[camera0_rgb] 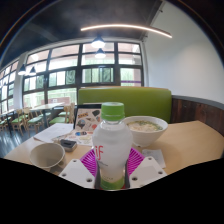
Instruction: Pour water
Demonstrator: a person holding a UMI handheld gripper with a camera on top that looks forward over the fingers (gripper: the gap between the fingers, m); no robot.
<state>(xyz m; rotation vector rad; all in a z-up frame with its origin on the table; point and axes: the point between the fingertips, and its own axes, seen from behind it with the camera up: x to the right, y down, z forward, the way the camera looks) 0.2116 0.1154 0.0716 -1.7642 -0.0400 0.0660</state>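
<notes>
The gripper (111, 170) has its two fingers closed part-way around a water bottle (112, 145), with the pink pads (92, 160) pressed against its lower sides at left and right, so the bottle is gripped between them. The bottle stands upright, clear plastic with a pale green cap (113, 109) screwed on top. A white label wraps its body, but no writing on it can be read.

Just to the left of the fingers sits a small pale cup (46, 155) on the light wooden table (185, 145). Beyond the bottle to the right is a white bowl (147, 126) with food in it. Behind the bottle to the left lies a printed card or menu (86, 120); its text is too small to make out. Farther back are a green bench seat (140, 100) and large windows (75, 70).
</notes>
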